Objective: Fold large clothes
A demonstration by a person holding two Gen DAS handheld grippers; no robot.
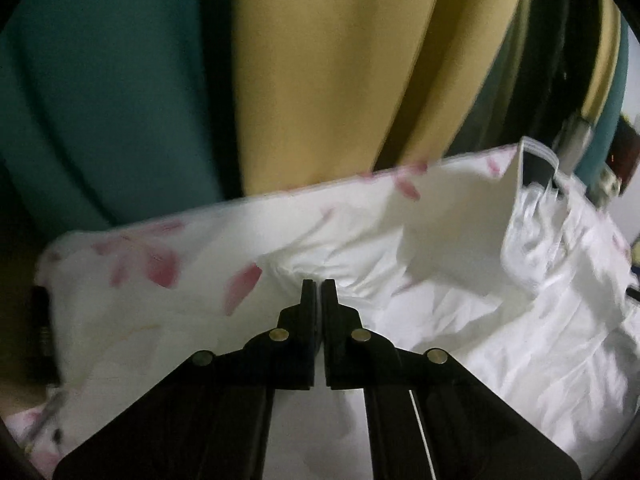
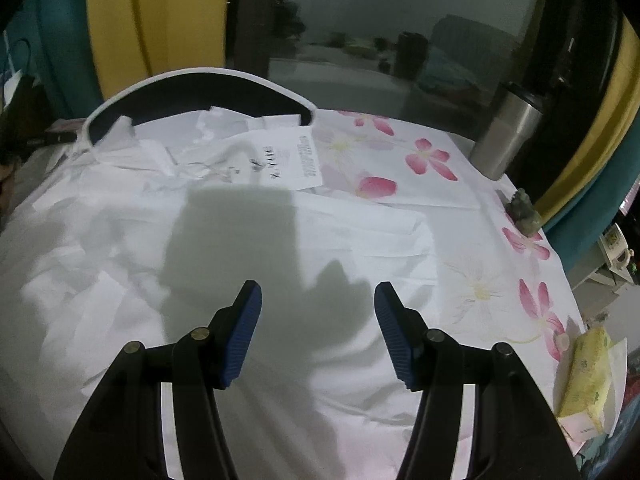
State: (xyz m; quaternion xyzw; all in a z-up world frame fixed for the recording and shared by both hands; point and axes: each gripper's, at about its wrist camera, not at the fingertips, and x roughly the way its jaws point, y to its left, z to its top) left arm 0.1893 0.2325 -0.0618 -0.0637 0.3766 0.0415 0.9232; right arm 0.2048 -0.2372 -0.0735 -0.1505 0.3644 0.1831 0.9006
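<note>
A large white garment (image 2: 240, 240) lies spread on a table covered with a white cloth printed with pink flowers (image 2: 432, 156). Its dark-lined collar (image 2: 192, 80) is at the far side, with a printed label (image 2: 288, 156) beside it. My right gripper (image 2: 318, 300) is open and empty, hovering over the garment's middle. In the left wrist view my left gripper (image 1: 319, 282) is shut on a fold of the white garment (image 1: 460, 300), which bunches at the fingertips; the collar (image 1: 536, 160) shows at the right.
A steel tumbler (image 2: 504, 136) stands at the table's far right, a small grey-green figurine (image 2: 522, 212) near the right edge. A yellow tissue pack (image 2: 586, 376) lies at the near right. Yellow and teal curtains (image 1: 320, 60) and a dark window (image 2: 400, 20) are behind.
</note>
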